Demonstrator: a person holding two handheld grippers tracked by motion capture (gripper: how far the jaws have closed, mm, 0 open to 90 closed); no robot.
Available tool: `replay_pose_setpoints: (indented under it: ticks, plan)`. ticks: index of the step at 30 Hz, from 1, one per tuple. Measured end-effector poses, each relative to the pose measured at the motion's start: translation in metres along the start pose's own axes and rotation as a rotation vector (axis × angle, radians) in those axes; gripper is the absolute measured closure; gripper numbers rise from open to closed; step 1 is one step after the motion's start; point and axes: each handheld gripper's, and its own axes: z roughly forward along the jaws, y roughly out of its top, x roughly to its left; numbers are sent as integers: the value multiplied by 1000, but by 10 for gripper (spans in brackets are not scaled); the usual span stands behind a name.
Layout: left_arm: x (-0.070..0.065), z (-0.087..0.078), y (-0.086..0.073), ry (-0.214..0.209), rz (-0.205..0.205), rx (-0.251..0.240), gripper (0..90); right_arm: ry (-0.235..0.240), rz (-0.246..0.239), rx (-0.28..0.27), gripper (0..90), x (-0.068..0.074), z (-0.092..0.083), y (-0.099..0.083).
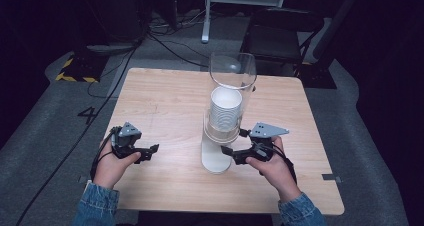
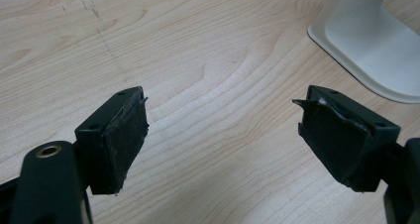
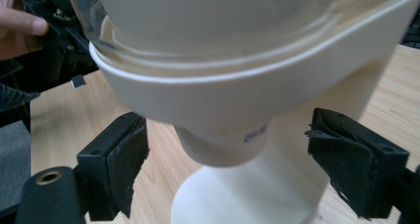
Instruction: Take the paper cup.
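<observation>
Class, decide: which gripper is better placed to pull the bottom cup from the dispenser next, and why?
Probably the right gripper: its open jaws flank the bottom cup under the cup dispenser. The left gripper is open over bare table.

A pale wooden table (image 1: pixel 165 96) stood on grey carpet (image 1: pixel 45 131). Beyond its far edge sat a black folding chair (image 1: pixel 280 36) to the right, and a white stand (image 1: pixel 205 16) rose farther back. Black cables (image 1: pixel 165 43) trailed across the floor at the far left (one ran down past the table's left side), near a yellow-and-black striped mat (image 1: pixel 75 71).
</observation>
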Motion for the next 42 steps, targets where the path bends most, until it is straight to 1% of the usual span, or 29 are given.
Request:
replay_pose_setpoints:
  ticks: [3, 4, 6, 10, 13, 16, 17, 18, 19, 20, 21, 28, 34, 42]
  plan:
    - [0, 1, 0, -1, 4, 1, 186, 4, 6, -10, 164, 1, 4, -1]
    - [0, 1, 0, -1, 3, 1, 186, 4, 8, -19, 163, 2, 9, -2]
    - [0, 2, -1, -1, -1, 0, 186, 5, 8, -26, 165, 3, 14, -3]
    - [0, 3, -1, -5, 3, 7, 186, 5, 3, -46, 179, 6, 22, -2]
    - [0, 3, -2, -5, 4, 7, 186, -16, -1, -82, 236, 7, 24, -1]
    - [0, 4, -2, -4, 5, 8, 186, -42, -23, -92, 301, 7, 23, -1]
    - [0, 4, -2, -3, 7, 10, 186, -43, -21, -96, 309, 7, 23, -1]
    - [0, 4, -2, -3, 7, 10, 186, -43, -21, -96, 309, 7, 23, -1]
    - [0, 4, -2, -2, 8, 10, 186, -44, -37, -89, 320, 7, 23, -2]
    - [0, 5, -2, -2, 8, 10, 186, -45, -40, -90, 322, 7, 23, -2]
    - [0, 5, -2, -3, 2, 9, 186, -46, -42, -89, 324, 7, 23, -2]
    - [0, 6, -3, -7, -2, 15, 186, -43, -50, -83, 334, 8, 24, -4]
    - [1, 6, -4, -7, -5, 12, 186, -48, -56, -52, 350, 7, 28, -10]
    - [0, 6, -4, -12, -3, 13, 186, -51, -62, -51, 355, 8, 30, -15]
